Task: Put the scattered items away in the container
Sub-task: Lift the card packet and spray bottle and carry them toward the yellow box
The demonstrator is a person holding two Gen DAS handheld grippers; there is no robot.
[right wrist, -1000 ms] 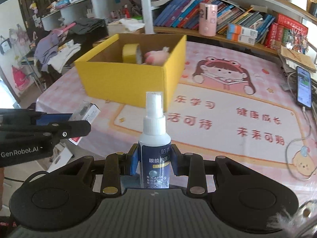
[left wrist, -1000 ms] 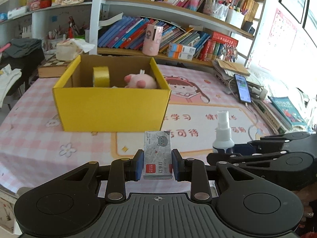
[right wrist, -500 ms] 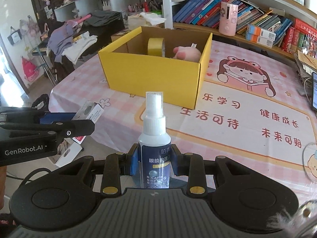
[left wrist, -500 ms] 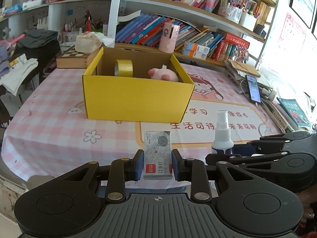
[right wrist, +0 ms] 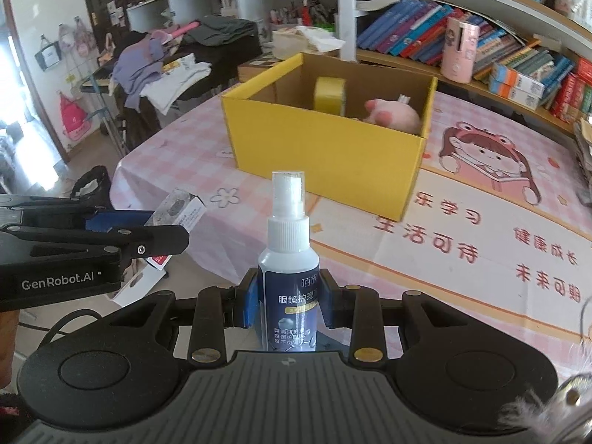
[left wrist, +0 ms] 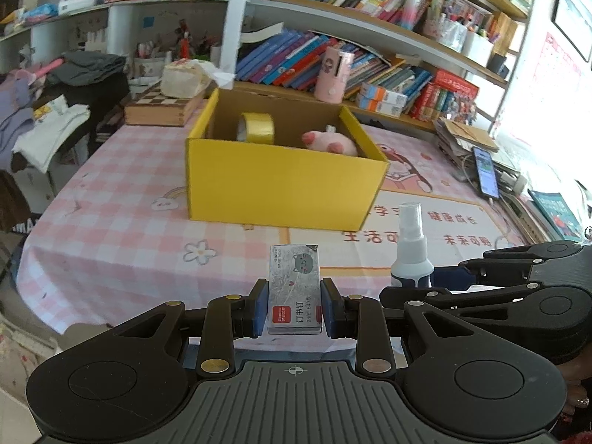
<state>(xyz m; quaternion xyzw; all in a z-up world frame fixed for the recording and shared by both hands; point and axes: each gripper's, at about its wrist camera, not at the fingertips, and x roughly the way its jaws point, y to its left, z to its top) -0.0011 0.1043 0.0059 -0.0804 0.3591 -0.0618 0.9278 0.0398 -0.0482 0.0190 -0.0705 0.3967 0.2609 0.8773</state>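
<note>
My left gripper [left wrist: 294, 309] is shut on a small silver staple box [left wrist: 294, 288], held in front of the table's near edge. My right gripper [right wrist: 289, 301] is shut on a white and dark blue spray bottle [right wrist: 290, 259], which also shows in the left wrist view [left wrist: 411, 248]. The open yellow cardboard box [left wrist: 281, 188] stands on the table ahead, also in the right wrist view [right wrist: 325, 148]. Inside it are a yellow tape roll [left wrist: 257, 128] and a pink plush toy [left wrist: 329, 142]. The left gripper with the staple box [right wrist: 177, 214] shows at the left of the right wrist view.
A pink checked tablecloth [left wrist: 122, 199] with a cartoon mat [right wrist: 481, 192] covers the table. A phone [left wrist: 485, 170] and stacked books lie at the right edge. Bookshelves [left wrist: 370, 70] stand behind the box. A chessboard box [left wrist: 159, 107] sits at back left.
Both grippers have pulled back and risen from the table, still holding their items. The yellow box now looks farther off and more of the near table edge shows.
</note>
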